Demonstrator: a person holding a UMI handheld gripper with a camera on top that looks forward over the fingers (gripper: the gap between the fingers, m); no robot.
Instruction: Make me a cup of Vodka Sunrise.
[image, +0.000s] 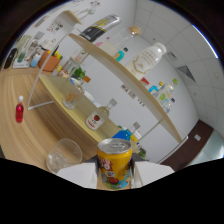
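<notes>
Between my claw's two pale fingers (116, 176) stands a yellow drink can (114, 163), and both fingers seem to press against its sides, so I read the claw as clenched on it. I see the can's long axis running straight up between the fingers, its silver lid with the pull tab facing upward and slightly toward the camera. Its body is smooth printed metal, a short cylinder, yellow with red and orange fruit art. Just ahead of the fingers, off to one side of the can, an empty clear glass (64, 155) rests on the light wooden counter (30, 125), rounded and transparent. Beyond the can, a clear vodka bottle (98, 117) with a red and white label stands on the counter, and a second clear glass (71, 100) sits farther along. Well apart from these, a small red bottle (19, 110) with a pale cap stands on the wood. Above, a long wooden shelf (125, 75) crosses the white wall and carries a white plastic bottle (149, 57) lying on its side, with a dark bottle (99, 27) higher up.
</notes>
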